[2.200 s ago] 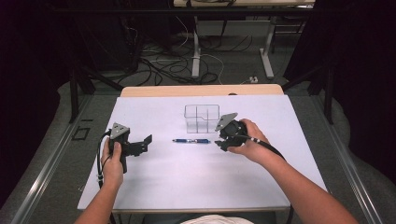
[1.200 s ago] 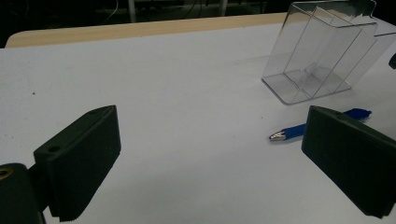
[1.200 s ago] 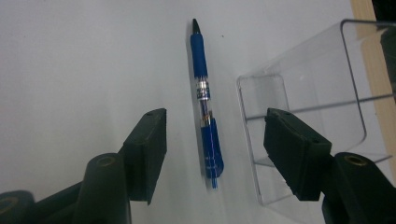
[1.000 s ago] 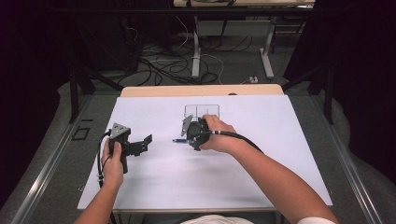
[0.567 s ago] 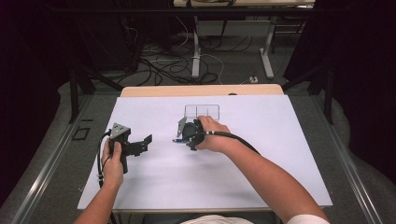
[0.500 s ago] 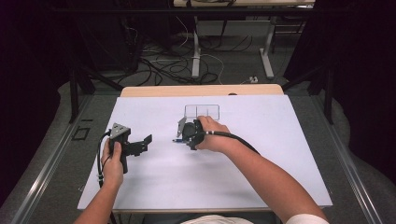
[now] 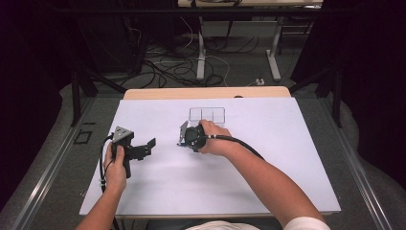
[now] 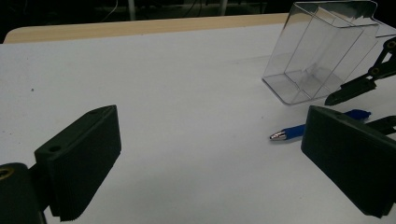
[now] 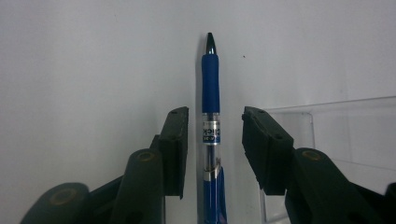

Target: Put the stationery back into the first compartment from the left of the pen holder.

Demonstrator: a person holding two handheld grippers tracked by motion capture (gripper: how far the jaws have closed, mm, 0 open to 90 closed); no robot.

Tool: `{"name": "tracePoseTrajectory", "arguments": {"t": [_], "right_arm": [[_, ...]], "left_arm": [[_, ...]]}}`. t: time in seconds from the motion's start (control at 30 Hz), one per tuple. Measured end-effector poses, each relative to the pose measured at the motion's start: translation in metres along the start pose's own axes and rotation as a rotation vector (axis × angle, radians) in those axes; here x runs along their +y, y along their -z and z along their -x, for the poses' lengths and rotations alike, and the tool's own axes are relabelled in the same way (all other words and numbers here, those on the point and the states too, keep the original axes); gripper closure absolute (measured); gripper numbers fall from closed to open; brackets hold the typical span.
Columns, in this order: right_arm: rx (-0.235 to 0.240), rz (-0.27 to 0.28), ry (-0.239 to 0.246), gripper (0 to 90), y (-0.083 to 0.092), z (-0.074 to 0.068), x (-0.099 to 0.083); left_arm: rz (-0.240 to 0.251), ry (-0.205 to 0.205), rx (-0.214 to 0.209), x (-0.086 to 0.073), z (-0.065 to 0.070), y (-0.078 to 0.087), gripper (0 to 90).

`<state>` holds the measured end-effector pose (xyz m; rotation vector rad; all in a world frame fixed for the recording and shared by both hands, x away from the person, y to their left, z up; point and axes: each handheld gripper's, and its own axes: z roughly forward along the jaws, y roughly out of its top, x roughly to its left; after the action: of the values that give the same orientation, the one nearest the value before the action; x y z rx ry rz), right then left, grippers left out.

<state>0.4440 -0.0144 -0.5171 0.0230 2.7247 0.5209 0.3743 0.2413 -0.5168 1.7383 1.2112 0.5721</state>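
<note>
A blue pen (image 9: 210, 93) lies on the white table top, its silver tip (image 8: 279, 135) pointing toward my left gripper. My right gripper (image 9: 215, 116) is open and lowered over the pen. One jaw stands on each side of the barrel, with a gap on both sides. From above, this right gripper (image 7: 184, 134) sits just in front of a clear plastic box (image 7: 207, 114) and covers the pen. My left gripper (image 7: 149, 145) is open and holds nothing, at the table's left, pointing toward the pen. Its wide-apart pads (image 8: 81, 158) frame the bare table.
The clear box (image 8: 322, 51) has dividers and stands just behind the pen, close to the right gripper's outer jaw (image 9: 268, 147). The white sheet (image 7: 158, 187) covers the table. A wooden edge (image 7: 206, 92) runs along the back, with cables on the floor beyond.
My right gripper has swung from right of the pen leftward and come down over it, jaws apart. The left gripper has stayed in place.
</note>
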Motion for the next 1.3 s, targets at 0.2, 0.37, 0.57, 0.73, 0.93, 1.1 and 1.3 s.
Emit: {"name": "tracePoseTrajectory", "arguments": {"t": [0.2,0.37,0.57,0.73,0.93,1.1,1.3], "right_arm": [[0.004,-0.016,0.022,67.3,-0.008,0.000,0.004],[0.003,-0.024,0.025,70.3,-0.013,0.000,0.006],[0.013,-0.030,0.032,70.8,-0.020,0.000,0.009],[0.010,-0.038,0.038,71.1,-0.024,0.000,0.010],[0.011,-0.042,0.035,72.1,-0.027,0.000,0.011],[0.016,-0.046,0.031,74.6,-0.028,0.000,0.011],[0.014,-0.046,0.040,77.4,-0.028,0.001,0.011]], "left_arm": [[-0.002,0.003,0.000,0.000,0.000,0.000,4.6],[-0.004,0.003,-0.004,0.000,-0.001,-0.001,4.7],[-0.006,0.005,-0.005,-0.001,-0.001,-0.001,4.7],[-0.006,0.005,-0.005,-0.001,-0.001,-0.001,4.7],[-0.007,0.005,-0.004,-0.001,-0.001,-0.001,4.8],[-0.007,0.005,-0.004,-0.001,-0.001,-0.001,4.8],[-0.007,0.005,-0.003,-0.001,-0.001,-0.001,4.8]]}}
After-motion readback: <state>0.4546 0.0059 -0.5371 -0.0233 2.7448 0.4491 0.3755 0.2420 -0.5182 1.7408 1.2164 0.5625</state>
